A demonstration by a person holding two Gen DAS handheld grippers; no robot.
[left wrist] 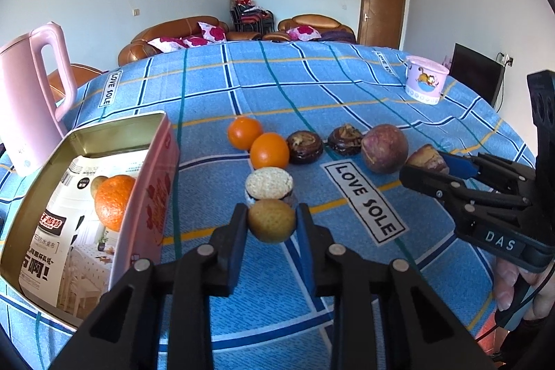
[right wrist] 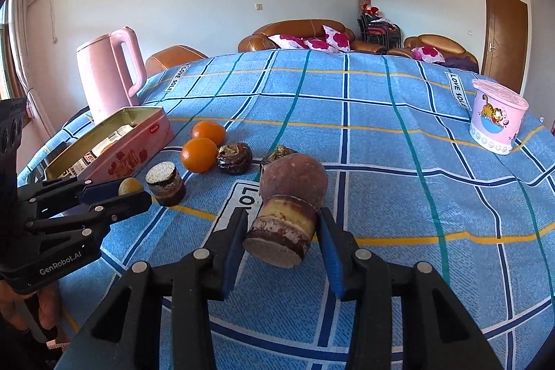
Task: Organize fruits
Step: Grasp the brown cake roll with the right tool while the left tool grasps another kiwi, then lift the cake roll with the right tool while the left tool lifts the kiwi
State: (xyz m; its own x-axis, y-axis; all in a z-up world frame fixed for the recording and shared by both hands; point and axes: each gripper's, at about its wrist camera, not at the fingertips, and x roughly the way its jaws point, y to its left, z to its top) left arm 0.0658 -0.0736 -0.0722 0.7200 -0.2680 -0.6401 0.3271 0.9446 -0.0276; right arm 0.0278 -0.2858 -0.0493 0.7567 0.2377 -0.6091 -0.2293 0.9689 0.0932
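Fruits lie in a loose row on the blue checked tabletop (left wrist: 347, 85), right of the pink tin (left wrist: 138, 196) that already holds an orange (left wrist: 114, 200); my left gripper (left wrist: 271, 219) has its fingers closed on a small yellowish fruit (left wrist: 271, 220), just beside the tin's near wall; my right gripper (right wrist: 281, 231) grips a brown cut fruit piece (right wrist: 282, 231), farther off; I judge the left goes in first.

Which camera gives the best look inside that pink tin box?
The left wrist view: it looks down into the pink tin, showing an orange on a printed leaflet. The right wrist view sees the tin side-on, its contents mostly hidden.
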